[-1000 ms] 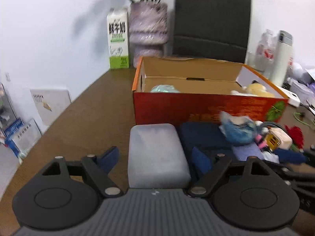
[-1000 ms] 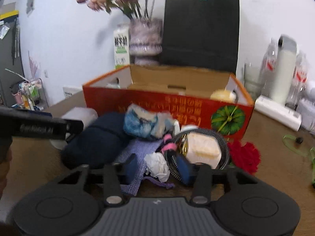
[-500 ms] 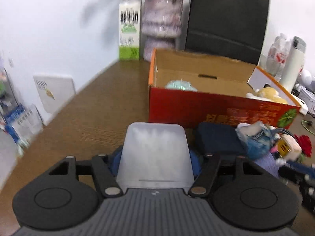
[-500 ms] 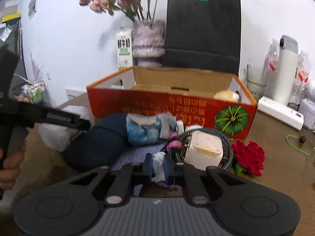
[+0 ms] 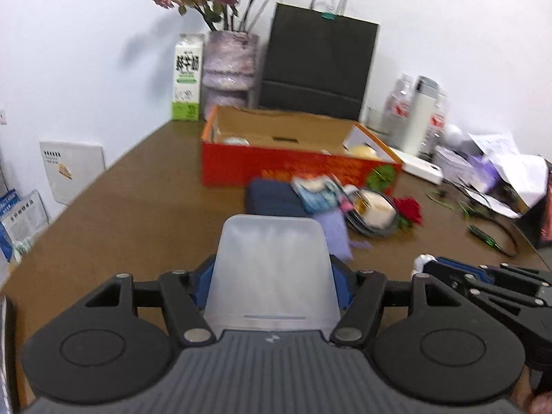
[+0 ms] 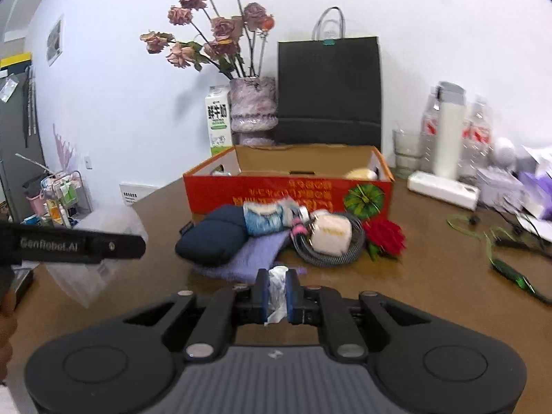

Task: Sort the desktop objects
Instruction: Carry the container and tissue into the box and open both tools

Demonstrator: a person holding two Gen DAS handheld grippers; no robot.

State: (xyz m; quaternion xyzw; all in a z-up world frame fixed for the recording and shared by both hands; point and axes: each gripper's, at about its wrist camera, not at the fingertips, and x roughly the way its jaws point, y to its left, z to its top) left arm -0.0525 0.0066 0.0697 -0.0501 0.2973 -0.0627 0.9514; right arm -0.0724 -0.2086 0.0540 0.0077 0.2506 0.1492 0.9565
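Observation:
My left gripper [image 5: 272, 276] is shut on a translucent white plastic box [image 5: 272, 269] and holds it above the brown table; the box also shows at the left of the right wrist view [image 6: 103, 238]. My right gripper [image 6: 277, 291] is shut on a crumpled white tissue [image 6: 277, 288], lifted off the table. A pile lies in front of the red cardboard box [image 6: 289, 193]: a navy pouch [image 6: 210, 241], a lilac cloth [image 6: 248, 258], a blue-white packet [image 6: 265, 217], a white charger on a coiled cable [image 6: 331, 234] and a red rose [image 6: 386, 238].
A milk carton [image 5: 187, 79], a vase of dried roses [image 5: 229, 69] and a black paper bag [image 5: 317, 65] stand behind the red box. Bottles, a glass and a white power strip [image 6: 443, 189] stand at the right, with papers and cables [image 6: 510, 265].
Both grippers closed, the left on the plastic box and the right on the tissue. Both then lifted and drew back from the pile.

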